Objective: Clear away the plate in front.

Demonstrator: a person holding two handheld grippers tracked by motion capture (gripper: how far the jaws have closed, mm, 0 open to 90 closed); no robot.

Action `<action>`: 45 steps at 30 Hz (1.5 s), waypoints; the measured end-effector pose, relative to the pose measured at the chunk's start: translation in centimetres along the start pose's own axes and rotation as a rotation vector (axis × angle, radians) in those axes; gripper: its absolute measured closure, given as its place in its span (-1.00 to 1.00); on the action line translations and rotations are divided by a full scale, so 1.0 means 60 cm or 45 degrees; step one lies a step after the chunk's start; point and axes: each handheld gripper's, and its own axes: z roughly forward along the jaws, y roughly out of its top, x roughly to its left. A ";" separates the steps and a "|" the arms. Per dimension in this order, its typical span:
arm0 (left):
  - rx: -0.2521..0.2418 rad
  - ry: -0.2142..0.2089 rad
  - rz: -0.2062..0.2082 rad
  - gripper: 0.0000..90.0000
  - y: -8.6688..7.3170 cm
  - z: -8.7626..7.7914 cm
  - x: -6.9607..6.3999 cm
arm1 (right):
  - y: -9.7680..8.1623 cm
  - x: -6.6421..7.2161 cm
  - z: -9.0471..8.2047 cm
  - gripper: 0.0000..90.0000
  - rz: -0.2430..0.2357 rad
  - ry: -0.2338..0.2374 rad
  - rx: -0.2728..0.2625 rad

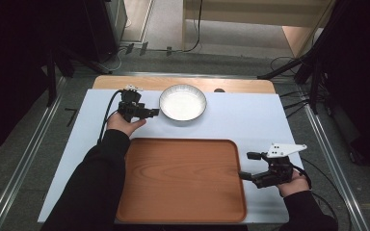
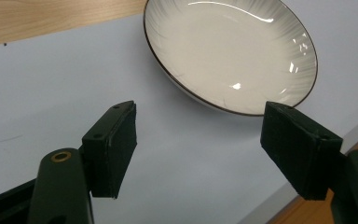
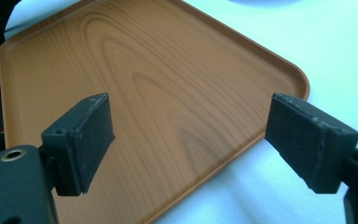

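A shallow white plate point(image 1: 183, 102) with a thin dark rim stands empty at the back of the table. My left gripper point(image 1: 150, 111) is just to its left, pointing at it, open and holding nothing. In the left gripper view the plate point(image 2: 233, 51) lies a short way beyond the open gripper point(image 2: 205, 149), untouched. A bare wooden tray point(image 1: 180, 178) fills the front middle. My right gripper point(image 1: 248, 165) hovers at the tray's right edge, open. In the right gripper view the tray point(image 3: 144, 93) spreads beneath and beyond the open gripper point(image 3: 193, 140), whose jaws straddle the tray's near rim.
A white mat point(image 1: 250, 120) covers most of the table, with a strip of bare wood point(image 1: 125, 82) along the far edge. Cables and dark stand legs point(image 1: 294, 67) lie on the floor around the table. Metal rails point(image 1: 33, 139) run down both sides.
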 end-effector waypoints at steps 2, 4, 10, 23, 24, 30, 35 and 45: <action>-0.009 0.001 -0.027 -0.38 0.004 0.006 0.004 | 0.000 0.000 -0.001 -0.65 0.002 -0.002 -0.003; 0.017 0.002 -0.020 -0.39 0.009 0.013 0.006 | -0.001 0.001 -0.001 -0.65 -0.003 0.001 0.000; 0.025 0.028 -0.036 -0.38 0.026 0.037 0.009 | -0.001 0.002 -0.001 -0.65 -0.008 0.003 0.003; 0.021 0.065 -0.146 -0.23 0.042 0.105 0.020 | -0.002 0.001 -0.001 -0.65 -0.010 0.004 0.005; 0.021 0.065 -0.146 -0.18 0.042 0.105 0.020 | -0.002 0.001 -0.001 -0.65 -0.009 0.004 0.005; 0.010 0.102 -0.228 0.17 0.035 0.136 0.018 | -0.003 -0.003 -0.001 -0.65 -0.007 0.006 0.001; -0.027 0.105 -0.297 0.38 0.030 0.159 0.012 | -0.002 -0.004 -0.001 -0.65 -0.003 0.012 0.000; -0.202 0.062 -0.508 0.62 0.017 0.177 0.020 | 0.000 -0.004 0.002 -0.65 -0.006 0.021 0.000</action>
